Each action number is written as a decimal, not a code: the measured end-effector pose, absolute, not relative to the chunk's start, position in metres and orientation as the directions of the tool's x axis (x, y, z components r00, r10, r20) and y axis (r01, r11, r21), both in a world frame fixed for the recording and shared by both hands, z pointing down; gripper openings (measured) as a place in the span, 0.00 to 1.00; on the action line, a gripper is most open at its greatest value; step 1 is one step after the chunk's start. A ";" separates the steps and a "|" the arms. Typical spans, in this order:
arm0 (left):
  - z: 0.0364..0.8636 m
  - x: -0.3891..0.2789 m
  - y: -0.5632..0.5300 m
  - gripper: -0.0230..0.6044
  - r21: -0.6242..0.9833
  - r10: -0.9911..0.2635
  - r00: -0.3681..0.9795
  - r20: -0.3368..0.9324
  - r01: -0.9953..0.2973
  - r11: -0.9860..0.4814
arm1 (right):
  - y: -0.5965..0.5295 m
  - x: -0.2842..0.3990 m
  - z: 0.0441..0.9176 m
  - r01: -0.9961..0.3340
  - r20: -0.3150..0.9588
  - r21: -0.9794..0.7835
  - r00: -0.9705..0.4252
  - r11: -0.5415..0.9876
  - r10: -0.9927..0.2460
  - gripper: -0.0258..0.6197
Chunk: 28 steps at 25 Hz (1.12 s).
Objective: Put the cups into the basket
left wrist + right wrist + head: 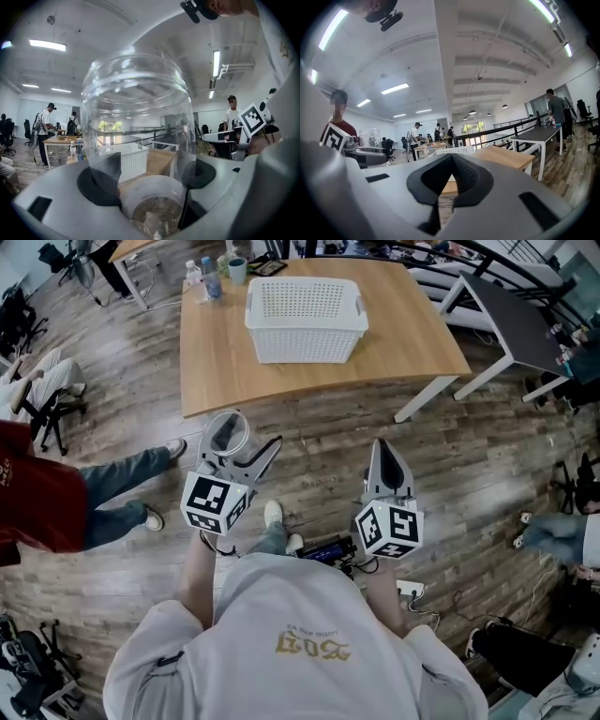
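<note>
Cup [227,435], clear plastic, sits clamped between the wide-set jaws of your left gripper [242,441], lower left of centre. Right gripper [382,448] beside it is closed, empty. White basket [305,345] stands on the wooden surface [220,367], top centre, well apart from both.

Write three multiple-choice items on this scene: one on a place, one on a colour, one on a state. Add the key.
1. Where does the basket stand?
A. on the floor
B. on the wooden table
C. on a chair

2. What colour is the basket?
A. white
B. blue
C. black

3. What does the left gripper hold?
A. nothing
B. a bottle
C. a clear cup

Key: 1 B, it sits on the tabletop; 2 A, its perforated walls are white; 3 C, the dark pads press on the cup's sides.
</note>
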State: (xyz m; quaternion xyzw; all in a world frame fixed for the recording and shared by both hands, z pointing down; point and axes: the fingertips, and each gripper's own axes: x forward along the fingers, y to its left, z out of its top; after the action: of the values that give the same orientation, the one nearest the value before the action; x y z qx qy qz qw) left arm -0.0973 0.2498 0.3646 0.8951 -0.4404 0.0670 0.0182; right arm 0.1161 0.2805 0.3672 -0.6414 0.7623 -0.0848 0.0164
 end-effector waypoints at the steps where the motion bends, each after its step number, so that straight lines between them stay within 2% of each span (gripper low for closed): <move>1: 0.363 -0.096 0.246 0.63 -0.028 -0.784 0.606 0.132 -0.789 -0.614 | 0.277 0.116 0.366 -0.975 0.081 -0.151 -0.177 0.164 -0.981 0.05; 19: 0.362 -0.125 0.154 0.63 0.012 -0.774 0.620 0.128 -0.782 -0.624 | 0.182 0.087 0.365 -0.977 0.082 -0.163 -0.152 0.137 -0.985 0.05; 28: 0.373 -0.131 0.112 0.63 0.003 -0.743 0.647 0.174 -0.755 -0.656 | 0.152 0.081 0.368 -0.984 0.088 -0.147 -0.110 0.097 -0.990 0.05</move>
State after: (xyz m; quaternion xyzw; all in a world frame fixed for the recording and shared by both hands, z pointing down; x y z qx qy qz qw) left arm -0.1311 0.1116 0.3730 0.9066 -0.4129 0.0787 0.0376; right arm 0.0806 0.1525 0.3678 -0.6668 0.7403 -0.0841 0.0166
